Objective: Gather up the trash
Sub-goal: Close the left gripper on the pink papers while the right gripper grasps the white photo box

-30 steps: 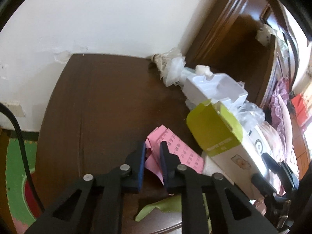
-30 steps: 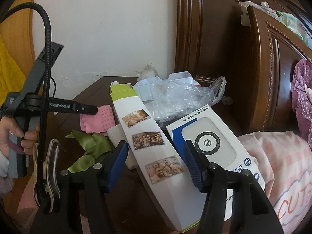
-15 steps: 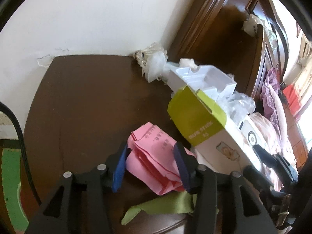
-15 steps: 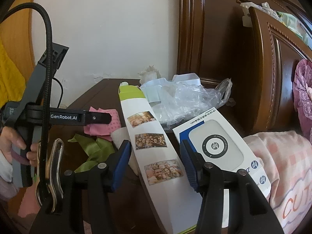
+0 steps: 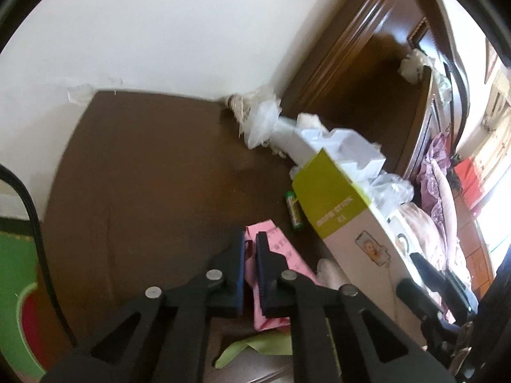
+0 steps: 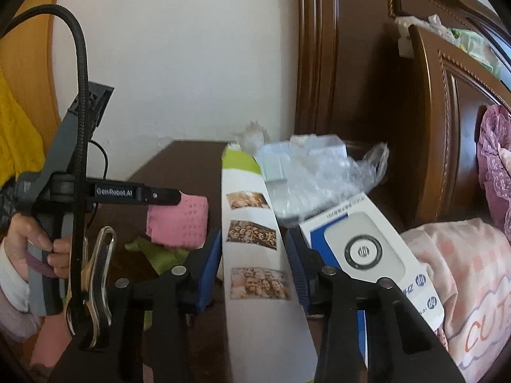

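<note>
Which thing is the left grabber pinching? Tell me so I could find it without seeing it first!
Look at the dark brown wooden table by the white wall. Near its front edge, beside the long white box with the lime-green end, the left gripper is shut on the pink paper. It is the only pink thing there, folded, with small printed writing, unlike the plain green scrap beneath it.

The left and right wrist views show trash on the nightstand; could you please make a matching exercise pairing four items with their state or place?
Items:
1. pink paper
2. selfie-stick box
3. battery
4. green scrap

States:
A. lying free beside the box's green end
B. between the open right gripper's fingers
C. pinched by the left gripper
D. under the left gripper, nearest the camera

Pairs: 1-C, 2-B, 3-A, 4-D
</note>
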